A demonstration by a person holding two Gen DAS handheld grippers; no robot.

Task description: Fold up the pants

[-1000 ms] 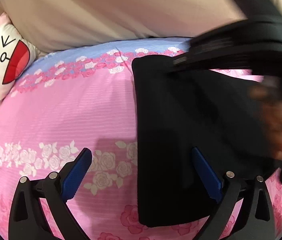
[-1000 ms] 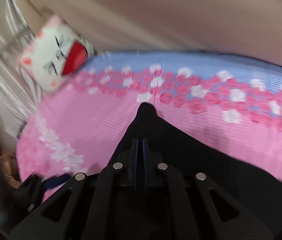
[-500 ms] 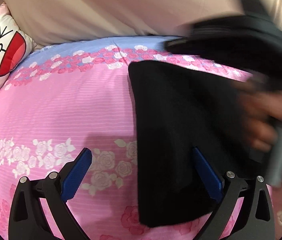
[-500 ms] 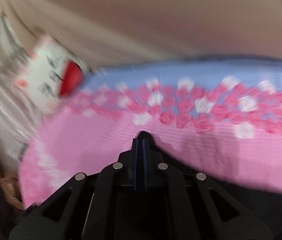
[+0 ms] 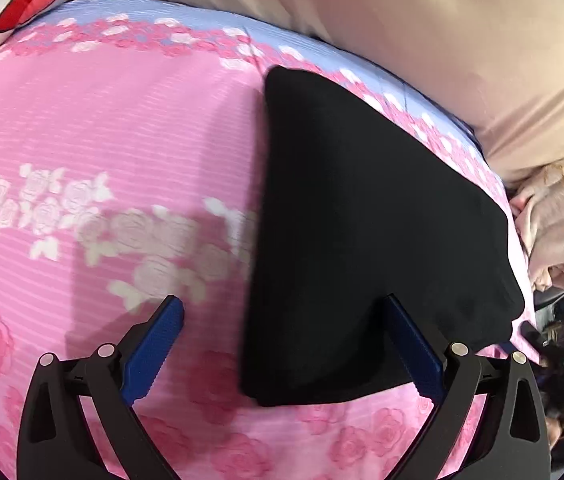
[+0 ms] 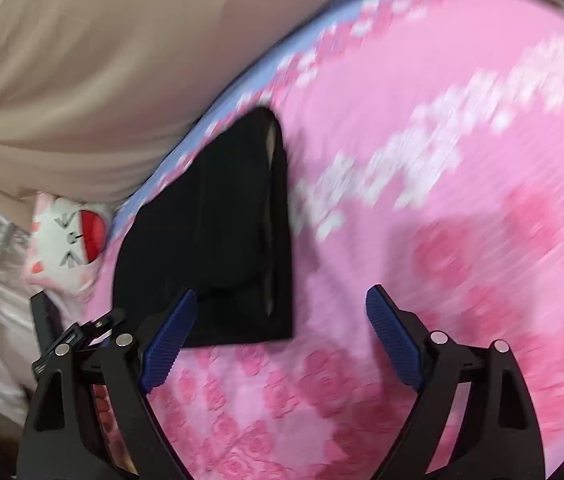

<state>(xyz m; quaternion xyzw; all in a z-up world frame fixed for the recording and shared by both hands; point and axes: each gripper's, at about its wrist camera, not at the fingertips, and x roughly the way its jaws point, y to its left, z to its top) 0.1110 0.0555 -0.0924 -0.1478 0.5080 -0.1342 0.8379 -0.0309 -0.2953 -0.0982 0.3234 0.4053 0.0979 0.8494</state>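
Pants [image 5: 362, 232] lie folded on bedspread [image 5: 101, 140]; both claws spread, empty.

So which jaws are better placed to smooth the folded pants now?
Probably left: both grippers are open, but the left gripper straddles the near edge of the black pants, while the right gripper opens mostly over the pink sheet.

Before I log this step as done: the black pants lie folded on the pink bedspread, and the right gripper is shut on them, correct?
Not quite. The right wrist view shows the right gripper open, holding nothing. The pants do lie folded on the bedspread.
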